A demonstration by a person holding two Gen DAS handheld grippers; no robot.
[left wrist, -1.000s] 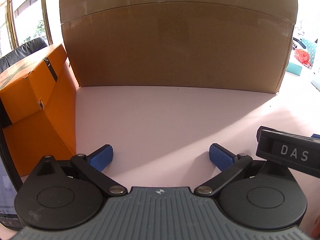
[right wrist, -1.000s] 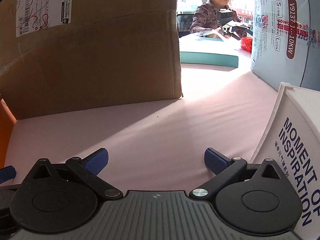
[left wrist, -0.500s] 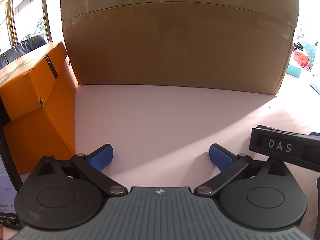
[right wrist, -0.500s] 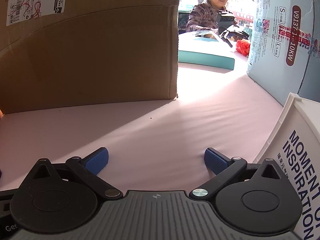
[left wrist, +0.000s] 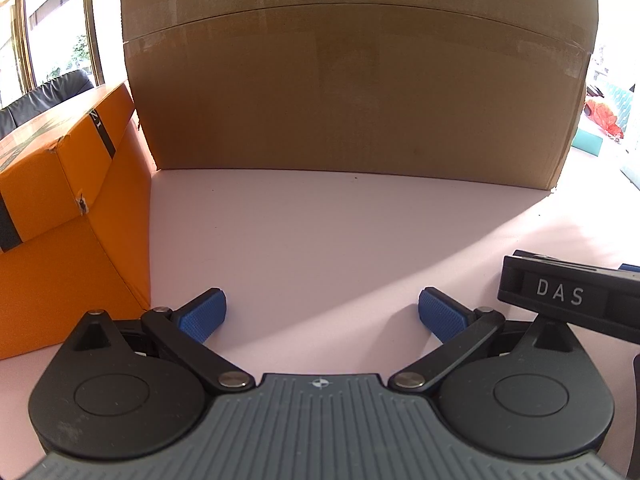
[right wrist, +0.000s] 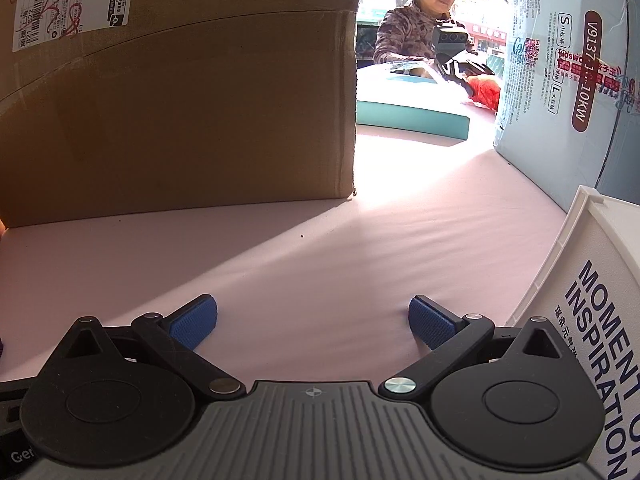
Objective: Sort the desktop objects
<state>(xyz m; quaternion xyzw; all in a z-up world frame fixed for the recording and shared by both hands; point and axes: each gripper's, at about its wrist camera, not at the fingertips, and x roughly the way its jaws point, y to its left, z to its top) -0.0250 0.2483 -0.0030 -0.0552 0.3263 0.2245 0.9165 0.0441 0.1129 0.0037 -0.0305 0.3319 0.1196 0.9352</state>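
My left gripper (left wrist: 322, 314) hovers low over the pink tabletop (left wrist: 320, 232), open, with nothing between its blue pads (left wrist: 202, 314). An orange box (left wrist: 68, 208) stands close on its left. At the right edge is the top of the other gripper, a black bar marked DAS (left wrist: 568, 294). My right gripper (right wrist: 312, 322) is open too, empty, over the same pink surface (right wrist: 320, 248). A white box printed MOMENT OF INSPIRATION (right wrist: 592, 312) stands just right of its right finger. No small desktop object shows in either view.
A large brown cardboard box (left wrist: 352, 80) walls off the back (right wrist: 180, 112). A pale blue carton (right wrist: 568, 80) stands at the right rear. Beyond lies a teal pad (right wrist: 412, 112), red mesh (right wrist: 484, 90), and a person (right wrist: 420, 28) with another gripper device.
The right gripper has swung rightward and forward, so the brown box has slid left and the white box looms nearer. In the left wrist view the DAS bar drifted slightly right.
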